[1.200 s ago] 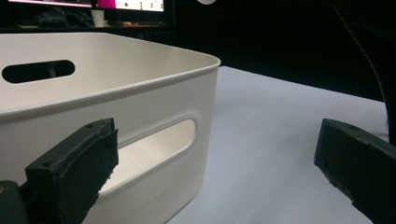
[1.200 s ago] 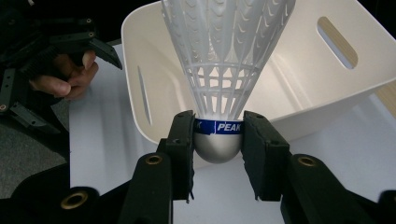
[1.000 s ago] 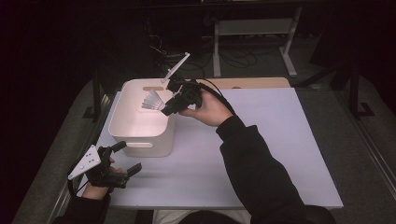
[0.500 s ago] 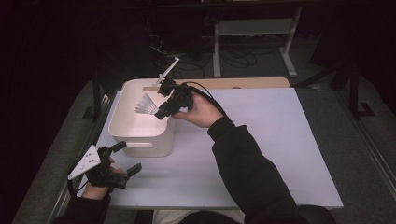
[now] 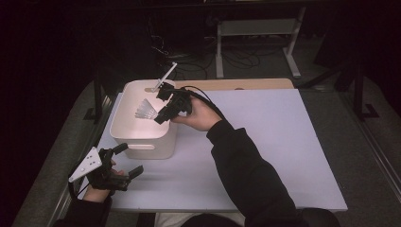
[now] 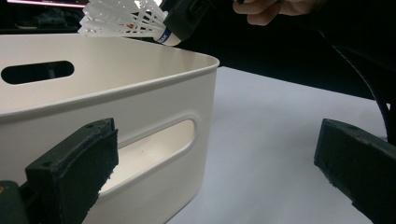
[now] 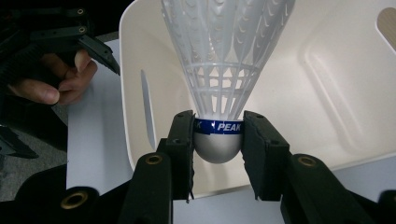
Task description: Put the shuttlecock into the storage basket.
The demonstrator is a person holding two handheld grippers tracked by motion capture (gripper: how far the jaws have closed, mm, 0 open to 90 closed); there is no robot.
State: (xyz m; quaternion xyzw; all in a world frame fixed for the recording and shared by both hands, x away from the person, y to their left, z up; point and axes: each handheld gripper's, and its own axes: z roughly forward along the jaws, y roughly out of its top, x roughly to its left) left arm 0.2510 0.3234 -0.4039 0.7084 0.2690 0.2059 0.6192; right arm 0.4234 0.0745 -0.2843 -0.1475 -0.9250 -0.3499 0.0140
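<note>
While our left gripper (image 5: 124, 161) rests on the white table (image 5: 283, 156) just beside the tub, its jaws apart and holding nothing, our right gripper (image 7: 218, 140) hangs over the open white tub (image 5: 124, 127), jaws clamped on the rounded base of a white shuttlecock (image 7: 224, 70) whose skirt points into the tub.

You're looking at a white shuttlecock (image 7: 227, 56) with a blue band lettered in white, a cream-white bin (image 5: 142, 137), black tongs (image 7: 218, 140) and a pale lilac desk (image 5: 283, 156).
</note>
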